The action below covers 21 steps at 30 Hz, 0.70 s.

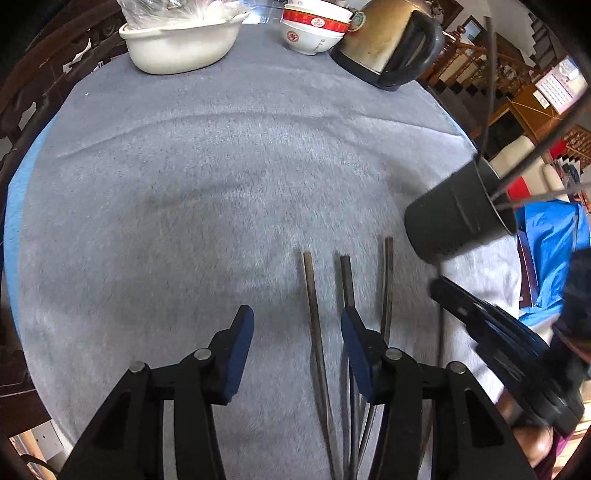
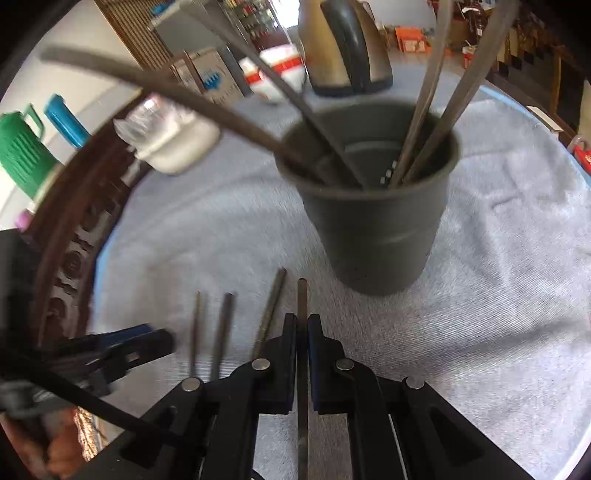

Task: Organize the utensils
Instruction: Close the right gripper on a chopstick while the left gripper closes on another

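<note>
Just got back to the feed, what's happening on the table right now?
A person is sorting chopsticks into the dark cup, which already holds several. The right hand-held gripper is shut on one chopstick lying on the grey cloth, not yet lifted. The left hand-held gripper is open over the loose chopsticks beside it, one between its fingers, none gripped. A kettle and bowls stand at the far edge.
</note>
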{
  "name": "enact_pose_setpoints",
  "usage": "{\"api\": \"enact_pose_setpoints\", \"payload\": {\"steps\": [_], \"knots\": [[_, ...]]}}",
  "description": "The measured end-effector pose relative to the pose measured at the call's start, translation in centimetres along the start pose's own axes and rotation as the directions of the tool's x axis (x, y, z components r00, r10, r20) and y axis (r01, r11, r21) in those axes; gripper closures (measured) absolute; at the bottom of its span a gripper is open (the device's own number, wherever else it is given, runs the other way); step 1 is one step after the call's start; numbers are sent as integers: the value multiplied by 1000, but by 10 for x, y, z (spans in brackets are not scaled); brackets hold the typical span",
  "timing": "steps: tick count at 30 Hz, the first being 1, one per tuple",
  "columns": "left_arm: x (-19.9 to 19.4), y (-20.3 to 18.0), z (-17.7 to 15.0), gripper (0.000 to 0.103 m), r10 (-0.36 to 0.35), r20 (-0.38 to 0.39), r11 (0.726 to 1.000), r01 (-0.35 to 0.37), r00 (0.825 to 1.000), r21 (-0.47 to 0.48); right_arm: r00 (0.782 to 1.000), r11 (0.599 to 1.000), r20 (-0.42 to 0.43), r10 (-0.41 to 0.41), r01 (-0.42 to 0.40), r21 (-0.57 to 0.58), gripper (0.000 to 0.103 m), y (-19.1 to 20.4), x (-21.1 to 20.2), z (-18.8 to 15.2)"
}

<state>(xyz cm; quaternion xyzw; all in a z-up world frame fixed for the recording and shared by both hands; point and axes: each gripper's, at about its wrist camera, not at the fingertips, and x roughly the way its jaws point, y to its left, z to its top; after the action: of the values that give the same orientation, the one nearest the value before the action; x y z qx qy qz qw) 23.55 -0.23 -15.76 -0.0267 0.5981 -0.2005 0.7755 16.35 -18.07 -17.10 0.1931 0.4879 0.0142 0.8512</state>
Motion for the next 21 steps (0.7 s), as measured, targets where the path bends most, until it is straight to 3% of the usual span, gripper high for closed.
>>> {"api": "enact_pose_setpoints", "payload": {"steps": [8, 15, 17, 21], "knots": [[19, 1, 15, 53, 1, -36, 999, -2, 999, -38, 996, 998, 73, 58, -59, 17, 97, -13, -43, -4], [28, 1, 21, 53, -11, -60, 998, 8, 998, -60, 993, 997, 93, 68, -72, 34, 97, -18, -55, -5], [29, 1, 23, 62, -15, -63, 998, 11, 998, -63, 993, 997, 96, 70, -74, 34, 97, -15, -53, -4], [31, -1, 26, 69, -26, -64, 998, 22, 998, -63, 992, 997, 102, 72, -76, 31, 97, -14, -57, -5]]}}
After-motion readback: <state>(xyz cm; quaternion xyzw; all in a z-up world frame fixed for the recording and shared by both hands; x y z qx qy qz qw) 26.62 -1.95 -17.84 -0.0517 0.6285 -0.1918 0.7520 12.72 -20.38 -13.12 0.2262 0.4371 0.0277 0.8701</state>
